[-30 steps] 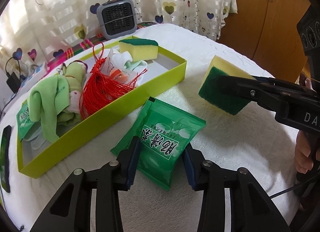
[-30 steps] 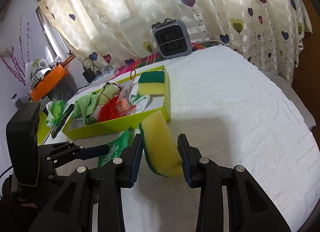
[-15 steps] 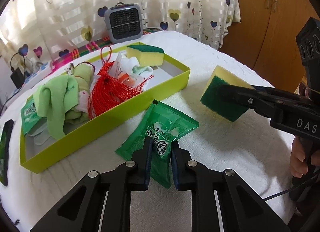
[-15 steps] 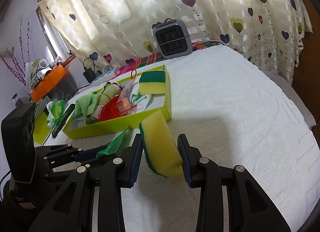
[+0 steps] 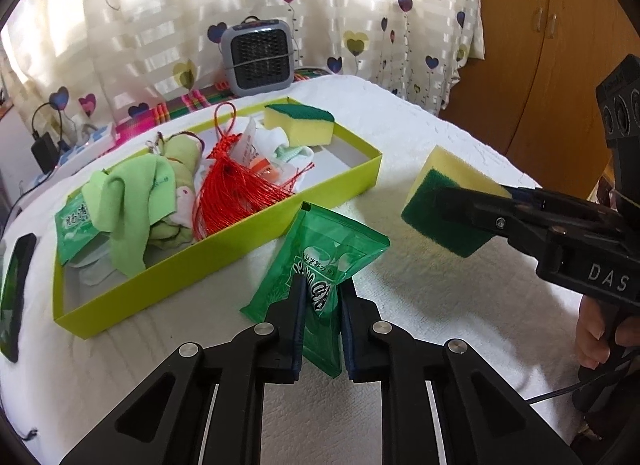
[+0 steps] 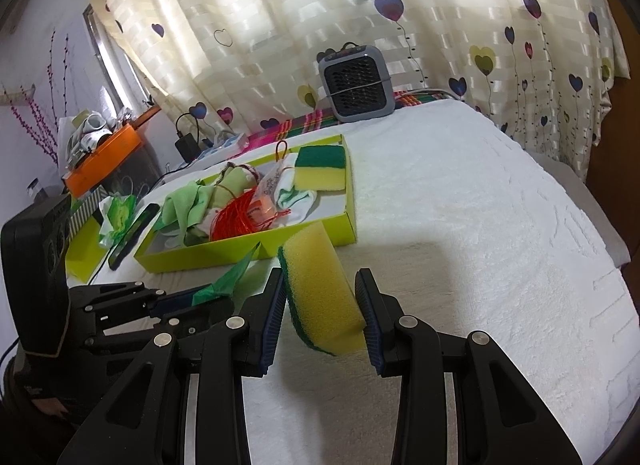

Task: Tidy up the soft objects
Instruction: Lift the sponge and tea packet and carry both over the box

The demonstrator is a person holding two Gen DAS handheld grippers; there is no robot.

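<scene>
My left gripper [image 5: 322, 297] is shut on a green plastic packet [image 5: 320, 249] and holds it off the white towel, just in front of the lime-green tray [image 5: 240, 237]. The packet's tip also shows in the right wrist view [image 6: 228, 281]. My right gripper [image 6: 320, 301] is shut on a yellow sponge with a green scouring side [image 6: 320, 285], held above the towel to the right of the tray [image 6: 348, 225]; it also shows in the left wrist view [image 5: 448, 205]. The tray holds a second sponge [image 5: 300, 123], a red tassel [image 5: 236, 189], green cloths [image 5: 132, 193] and a packet.
A grey mini heater [image 5: 260, 57] stands behind the tray by the heart-print curtain. A phone [image 5: 16, 273] lies at the left of the tray. An orange bin [image 6: 104, 161] and chargers sit at far left. A wooden wardrobe [image 5: 560, 65] stands at right.
My left gripper closed on the green packet and lifted it off the towel. The right gripper with the sponge has hardly moved.
</scene>
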